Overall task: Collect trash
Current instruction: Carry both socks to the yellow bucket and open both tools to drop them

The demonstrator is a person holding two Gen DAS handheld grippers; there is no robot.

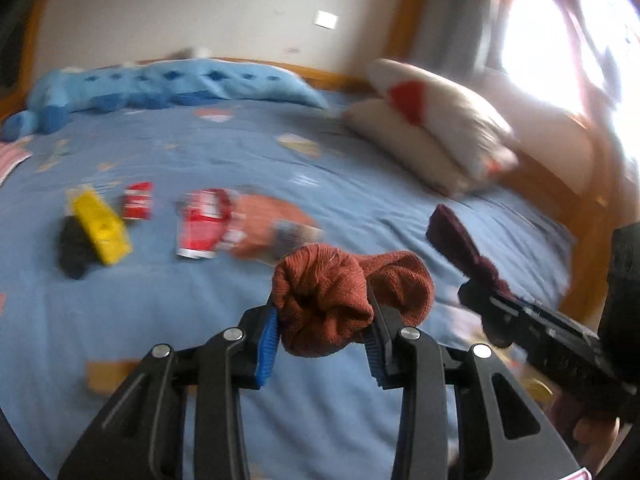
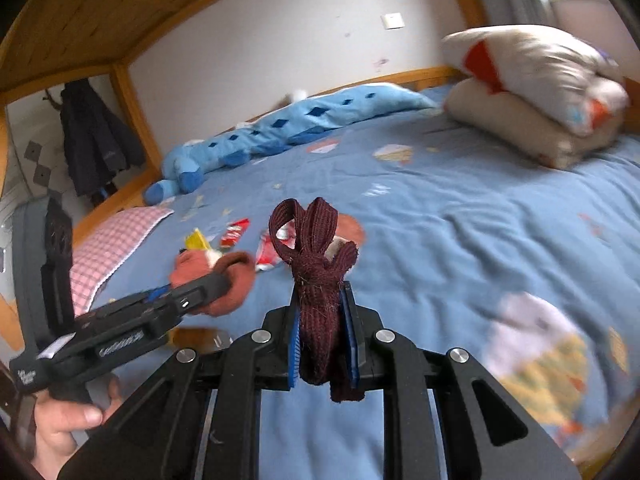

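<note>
Both grippers are loaded and held above the bed (image 1: 360,168), with the trash lying ahead of them on the blue cover.

The left gripper (image 1: 324,320) has its jaws closed partway on a bunched rust sock (image 1: 340,300), which fills the gap between the blue pads. The right gripper (image 2: 322,332) has its jaws nearly closed on a folded maroon sock (image 2: 316,280), whose loops stick up past the tips.

The trash sits in a loose row on the far-left side of the left view: a yellow wrapper (image 1: 102,226) lying partly over a black sock (image 1: 74,248), a small red packet (image 1: 138,200) just beside it, and a crumpled red wrapper (image 1: 206,226) to the right. The yellow wrapper's long axis runs from far-left to near-right; the crumpled wrapper's runs roughly near to far. In the right view the same litter shows only in part, past the left gripper and the maroon sock.

The left gripper looks nearer to the trash, which lies ahead and to the left of its jaws. Neither gripper can take a wrapper until its sock is let go. The frames are motion-blurred, so finer detail of the wrappers cannot be told.
</note>
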